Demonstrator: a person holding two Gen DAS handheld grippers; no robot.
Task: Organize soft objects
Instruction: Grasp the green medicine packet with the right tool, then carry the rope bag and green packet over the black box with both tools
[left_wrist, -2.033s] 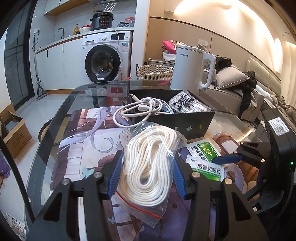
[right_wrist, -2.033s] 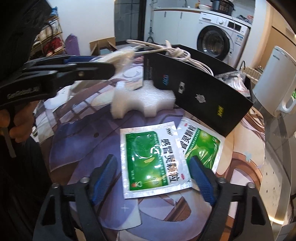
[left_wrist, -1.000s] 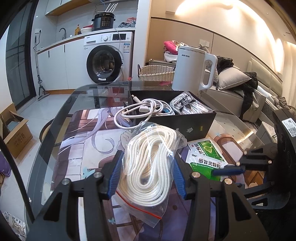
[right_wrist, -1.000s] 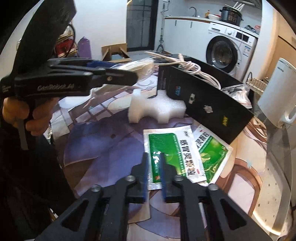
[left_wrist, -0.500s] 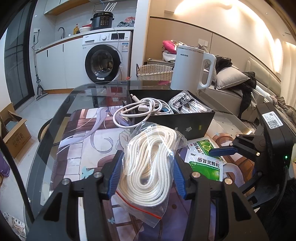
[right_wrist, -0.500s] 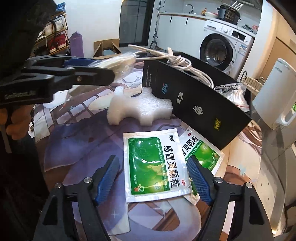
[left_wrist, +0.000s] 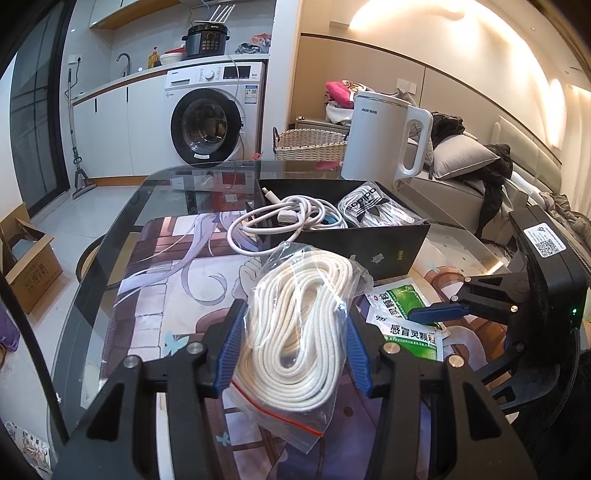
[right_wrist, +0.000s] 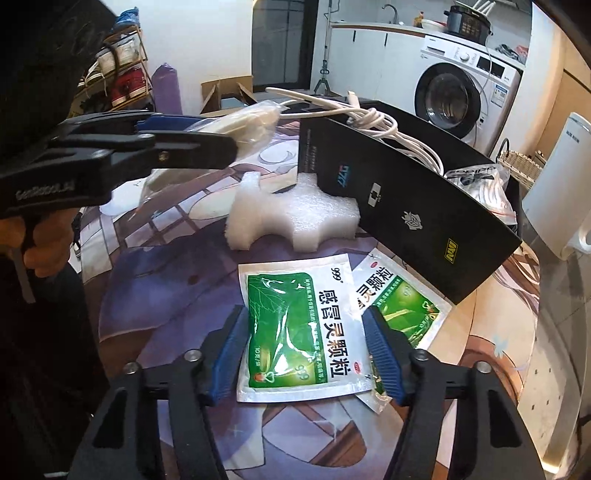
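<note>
My left gripper (left_wrist: 293, 332) is shut on a clear zip bag of white rope (left_wrist: 299, 291), held above the printed mat; it also shows at the left of the right wrist view (right_wrist: 184, 136). My right gripper (right_wrist: 306, 332) points down at the mat, and its jaws are closing. A green and white sachet (right_wrist: 295, 317) lies flat between its blue pads, unbuckled, with the pads at its side edges. A second green sachet (right_wrist: 402, 306) lies partly under the first. Behind them stands an open black box (right_wrist: 406, 206) with a white cable (left_wrist: 280, 218) and a bagged lace bundle (left_wrist: 373, 210) inside.
A white foam block (right_wrist: 291, 218) lies on the mat against the box's near corner. A white kettle (left_wrist: 380, 136) stands behind the box on the glass table (left_wrist: 122, 229). A person's hand (right_wrist: 44, 254) holds the left gripper's handle. Cardboard boxes sit on the floor to the left.
My right gripper went from shut above the sachet to wide open, then lowered and narrowed around the top sachet. The left gripper and its rope bag have not moved.
</note>
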